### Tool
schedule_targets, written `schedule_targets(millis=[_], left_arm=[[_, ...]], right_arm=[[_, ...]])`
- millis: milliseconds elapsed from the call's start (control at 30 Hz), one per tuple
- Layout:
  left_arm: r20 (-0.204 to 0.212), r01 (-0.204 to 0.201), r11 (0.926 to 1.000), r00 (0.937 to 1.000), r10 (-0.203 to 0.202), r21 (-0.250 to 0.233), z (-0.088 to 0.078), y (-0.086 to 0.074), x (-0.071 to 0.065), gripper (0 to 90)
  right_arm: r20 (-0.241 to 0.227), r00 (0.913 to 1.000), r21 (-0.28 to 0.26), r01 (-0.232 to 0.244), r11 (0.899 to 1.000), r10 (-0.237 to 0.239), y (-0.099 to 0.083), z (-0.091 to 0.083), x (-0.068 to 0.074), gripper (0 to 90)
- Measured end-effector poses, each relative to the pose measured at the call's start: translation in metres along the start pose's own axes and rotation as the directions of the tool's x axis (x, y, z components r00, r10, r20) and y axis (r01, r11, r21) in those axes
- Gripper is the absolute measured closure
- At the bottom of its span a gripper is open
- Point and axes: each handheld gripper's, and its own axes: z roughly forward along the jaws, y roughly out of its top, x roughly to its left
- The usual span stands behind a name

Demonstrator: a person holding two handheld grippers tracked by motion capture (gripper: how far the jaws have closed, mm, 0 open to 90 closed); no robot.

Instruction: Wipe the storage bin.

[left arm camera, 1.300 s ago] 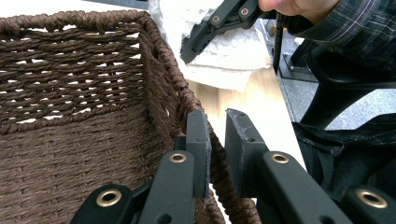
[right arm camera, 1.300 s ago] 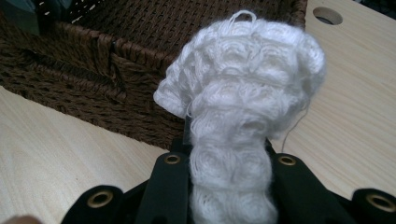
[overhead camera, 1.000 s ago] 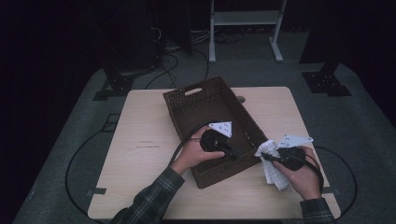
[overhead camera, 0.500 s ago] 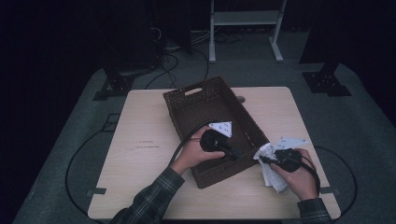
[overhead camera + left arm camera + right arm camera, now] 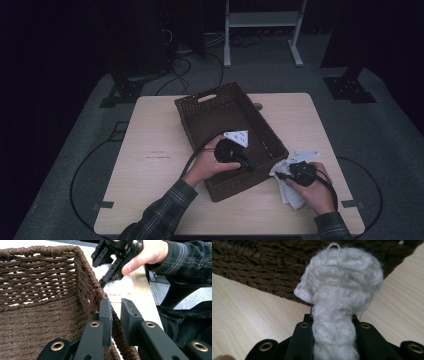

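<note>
left gripper [image 5: 115, 315]: hasn't budged, clamped on the brown woven wicker basket [image 5: 210, 107] rim | right gripper [image 5: 333, 322]: pinching the fluffy white cloth [image 5: 342, 287], sunk a bit lower at basket's 4 o'clock

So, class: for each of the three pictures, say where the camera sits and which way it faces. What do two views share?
High view: above the table's near side, looking forward and down; both forearms and grippers.
Left gripper view: on the left gripper, jaws astride the basket wall; right hand beyond.
Right gripper view: on the right gripper, clamping the white cloth.
Shared: the basket.
</note>
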Motion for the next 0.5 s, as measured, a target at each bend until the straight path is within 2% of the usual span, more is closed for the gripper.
schedule_targets(millis=[100,200,400,500], left_arm=[[-0.001,-0.001,1.0000,1.0000,0.001,0.000,0.000,0.000,0.000,78.4],[-0.001,0.000,1.0000,1.0000,0.000,0.000,0.000,0.000,0.000,78.4],[-0.001,0.000,1.0000,1.0000,0.000,0.000,0.000,0.000,0.000,78.5],[-0.002,0.000,1.0000,1.0000,0.000,0.000,0.000,0.000,0.000,78.4]], right_arm=[[0.005,1.0000,0.013,0.001,1.000,-0.001,-0.002,0.004,0.000,76.0],[0.014,0.9998,0.061,0.011,0.998,-0.012,-0.006,0.014,0.001,75.9],[0.015,0.9998,0.058,0.014,0.998,-0.015,-0.007,0.015,0.002,75.9],[0.015,0.9996,0.040,0.021,0.999,-0.022,-0.005,0.010,0.004,76.0]])
